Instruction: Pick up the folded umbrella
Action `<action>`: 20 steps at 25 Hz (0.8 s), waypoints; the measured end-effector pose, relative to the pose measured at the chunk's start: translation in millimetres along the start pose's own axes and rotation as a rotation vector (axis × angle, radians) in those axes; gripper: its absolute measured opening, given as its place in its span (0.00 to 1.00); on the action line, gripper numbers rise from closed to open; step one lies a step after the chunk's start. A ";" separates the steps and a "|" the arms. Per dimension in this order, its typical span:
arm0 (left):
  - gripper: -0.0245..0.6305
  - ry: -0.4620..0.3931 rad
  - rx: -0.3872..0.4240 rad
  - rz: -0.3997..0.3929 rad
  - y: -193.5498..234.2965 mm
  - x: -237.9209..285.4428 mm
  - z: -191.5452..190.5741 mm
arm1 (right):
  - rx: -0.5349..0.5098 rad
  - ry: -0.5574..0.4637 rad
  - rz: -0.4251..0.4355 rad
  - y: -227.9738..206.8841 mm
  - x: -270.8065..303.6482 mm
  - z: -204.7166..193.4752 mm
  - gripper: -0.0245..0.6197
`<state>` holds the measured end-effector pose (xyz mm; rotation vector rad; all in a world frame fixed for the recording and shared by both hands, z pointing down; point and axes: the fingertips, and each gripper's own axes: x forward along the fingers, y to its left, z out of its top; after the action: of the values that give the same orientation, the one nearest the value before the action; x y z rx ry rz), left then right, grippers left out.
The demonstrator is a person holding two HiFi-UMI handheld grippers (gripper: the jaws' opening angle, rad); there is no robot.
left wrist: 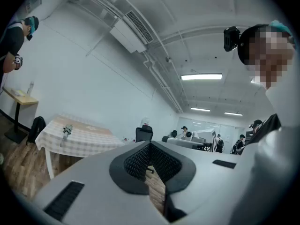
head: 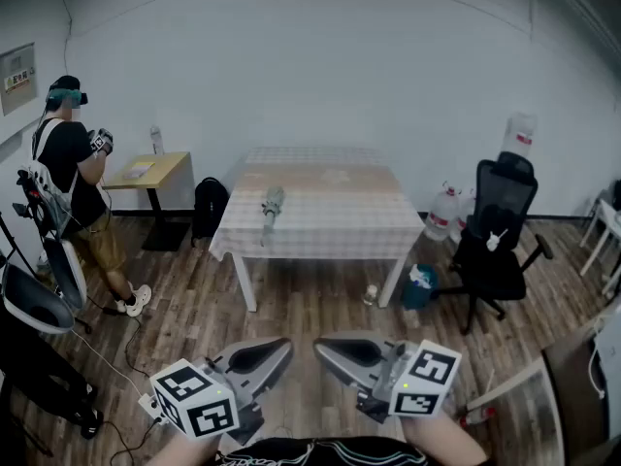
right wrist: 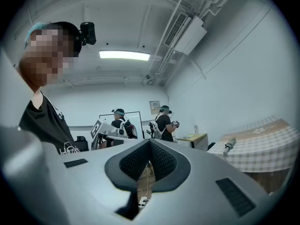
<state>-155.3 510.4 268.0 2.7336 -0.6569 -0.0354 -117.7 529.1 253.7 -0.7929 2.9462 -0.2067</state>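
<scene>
The grey folded umbrella (head: 273, 205) lies flat on the checked cloth of the white-legged desk (head: 340, 216). It is on the desk's left half, not far from the front edge, and its length runs roughly from the back of the desk to the front. Nothing touches it.

Both grippers are well apart from it, held low and close to the person's body at the bottom of the head view. The grey left gripper (head: 267, 353) and the grey right gripper (head: 335, 349) sit side by side over the floor, each with its marker cube behind it. The left gripper's own view shows its jaws closed tip to tip with nothing between them, and the umbrella (left wrist: 68, 130) small and far off to the left on the desk (left wrist: 89, 142). The right gripper's view shows the same: jaws brought together, holding nothing, and the umbrella (right wrist: 229, 145) distant at the right.

Around the desk:
- A black office chair (head: 495, 241) stands to the right on the dark wooden plank floor (head: 310, 309).
- Clear water jugs (head: 441, 212) stand by the wall behind the chair.
- A black backpack (head: 209, 207) rests on the floor to the left of the desk.
- A small wooden side desk (head: 150, 171) stands beside the backpack.
- A person in a black shirt (head: 70, 163) stands at the far left.
</scene>
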 end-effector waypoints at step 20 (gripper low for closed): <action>0.03 -0.024 0.070 -0.032 -38.2 14.0 0.7 | 0.005 -0.032 -0.097 -2.1 -44.8 6.2 0.05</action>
<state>-126.2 536.0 255.8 2.8153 -0.6317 -0.0532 -77.3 549.3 250.0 -0.9308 2.8785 -0.2053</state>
